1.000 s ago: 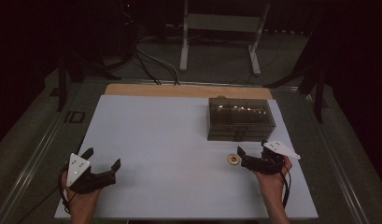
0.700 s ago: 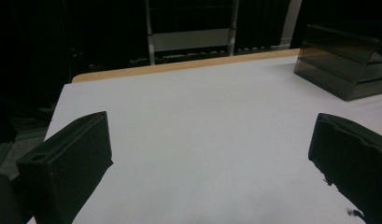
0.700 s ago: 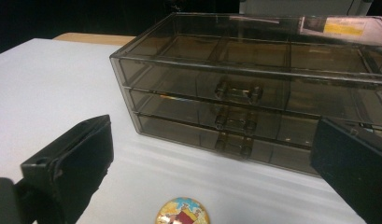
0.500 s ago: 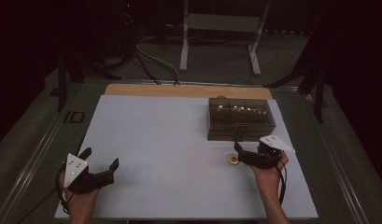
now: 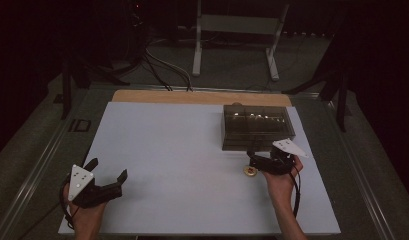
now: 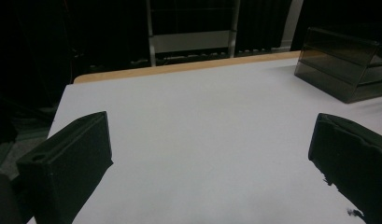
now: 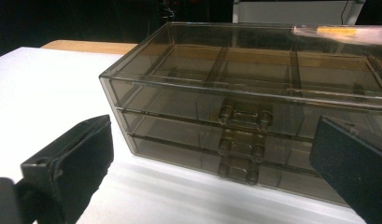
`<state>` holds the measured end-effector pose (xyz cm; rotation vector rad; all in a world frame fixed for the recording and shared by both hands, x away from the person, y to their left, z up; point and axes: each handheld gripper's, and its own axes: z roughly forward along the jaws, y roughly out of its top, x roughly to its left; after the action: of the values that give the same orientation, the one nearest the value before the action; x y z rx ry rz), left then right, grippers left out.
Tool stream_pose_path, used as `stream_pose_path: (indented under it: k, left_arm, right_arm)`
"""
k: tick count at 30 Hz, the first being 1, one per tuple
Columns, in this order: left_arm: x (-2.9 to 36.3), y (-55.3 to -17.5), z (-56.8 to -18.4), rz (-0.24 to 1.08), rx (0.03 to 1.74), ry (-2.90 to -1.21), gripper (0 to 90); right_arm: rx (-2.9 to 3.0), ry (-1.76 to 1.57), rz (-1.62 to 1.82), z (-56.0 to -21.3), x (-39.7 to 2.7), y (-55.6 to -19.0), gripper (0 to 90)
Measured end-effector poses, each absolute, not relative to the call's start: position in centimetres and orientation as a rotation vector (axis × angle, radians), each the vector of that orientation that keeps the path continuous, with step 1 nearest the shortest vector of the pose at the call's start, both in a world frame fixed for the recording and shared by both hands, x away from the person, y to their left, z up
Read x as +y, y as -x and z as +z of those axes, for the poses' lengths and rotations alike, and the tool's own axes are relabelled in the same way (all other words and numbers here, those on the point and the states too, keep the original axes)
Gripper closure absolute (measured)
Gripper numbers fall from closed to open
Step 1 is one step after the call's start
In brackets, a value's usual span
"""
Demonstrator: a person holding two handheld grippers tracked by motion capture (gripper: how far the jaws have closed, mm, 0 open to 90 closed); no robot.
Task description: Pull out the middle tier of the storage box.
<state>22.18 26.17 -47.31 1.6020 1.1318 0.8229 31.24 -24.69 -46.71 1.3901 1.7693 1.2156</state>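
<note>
The right gripper (image 5: 256, 157), jaws spread and empty, has swung within the last second from the small round gold-coloured object (image 5: 250, 171) on the white table sheet (image 5: 182, 150) toward the smoky transparent plastic three-drawer box (image 7: 254, 112) at the far right, so a drawer handle looks like its next target. The left gripper (image 5: 108, 172) rests released near the front left edge.

High view — above the near edge, facing forward and down over the whole white table (image 5: 192, 165). Left gripper view: low, looking across bare table toward the smoky drawer box (image 6: 347, 65). Right gripper view — close on the same box's front.
</note>
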Motion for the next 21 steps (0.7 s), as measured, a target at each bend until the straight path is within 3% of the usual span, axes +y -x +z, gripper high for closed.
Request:
stream_pose_path:
  k: [21]
  left_arm:
    - [26.1, -22.2, -47.3, 0.823, 1.130, -1.607, 0.9]
  right_arm:
    - [1.759, -1.432, 1.144, -48.2, -24.1, -32.9, 0.0]
